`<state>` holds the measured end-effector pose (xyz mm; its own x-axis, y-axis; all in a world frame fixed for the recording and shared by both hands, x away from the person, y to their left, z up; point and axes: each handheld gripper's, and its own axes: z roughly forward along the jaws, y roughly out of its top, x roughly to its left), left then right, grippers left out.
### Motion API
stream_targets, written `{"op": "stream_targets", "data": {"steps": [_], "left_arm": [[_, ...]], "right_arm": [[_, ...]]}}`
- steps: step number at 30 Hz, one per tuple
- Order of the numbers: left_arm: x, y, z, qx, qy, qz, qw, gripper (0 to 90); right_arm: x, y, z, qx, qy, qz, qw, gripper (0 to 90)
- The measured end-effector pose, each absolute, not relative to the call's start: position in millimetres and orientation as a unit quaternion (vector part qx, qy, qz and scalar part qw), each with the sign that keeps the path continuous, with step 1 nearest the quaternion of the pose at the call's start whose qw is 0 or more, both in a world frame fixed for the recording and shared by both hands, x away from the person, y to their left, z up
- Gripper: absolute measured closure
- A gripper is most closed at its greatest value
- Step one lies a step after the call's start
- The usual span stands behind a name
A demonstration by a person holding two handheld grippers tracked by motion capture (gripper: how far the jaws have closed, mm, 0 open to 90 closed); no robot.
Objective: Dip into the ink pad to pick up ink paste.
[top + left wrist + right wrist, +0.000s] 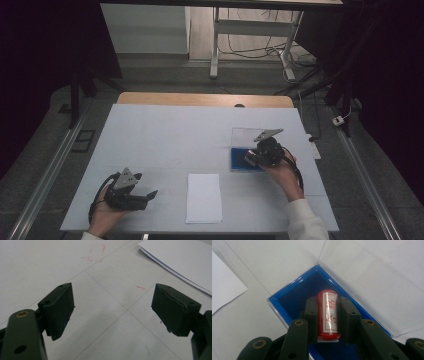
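Two black tongs: right gripper (329, 317) pinches a red cylindrical stamp (328, 315) over a blue plastic box (294, 293) at three o'clock; left gripper (112, 311) is spread above the white table (37, 265), white paper sheet (185, 260) at one o'clock.

The table (150, 130) lies bare across its far half and whole left side, so a hand can sweep there freely. A sheet of paper (204, 197) lies flat near the front middle, low enough to pass over. On the right stands a blue box (240, 159) with its clear lid (245, 136) open behind it; the lid blocks any approach from the far side. Between paper and box runs an open lane.
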<state>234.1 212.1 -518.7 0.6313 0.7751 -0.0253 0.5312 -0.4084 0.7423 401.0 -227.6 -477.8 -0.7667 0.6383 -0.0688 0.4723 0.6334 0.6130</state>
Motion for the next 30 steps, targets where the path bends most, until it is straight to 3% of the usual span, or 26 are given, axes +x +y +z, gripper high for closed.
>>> {"op": "stream_targets", "data": {"steps": [10, 30], "left_arm": [[236, 215, -518, 0.820, 0.400, 0.165, 0.375, 18.6], [234, 215, -517, 0.820, 0.399, 0.168, 0.374, 18.6]], "right_arm": [[392, -236, -452, 0.312, 0.862, 0.370, 0.148, 69.9], [385, -233, -436, 0.293, 0.867, 0.359, 0.184, 69.9]]}}
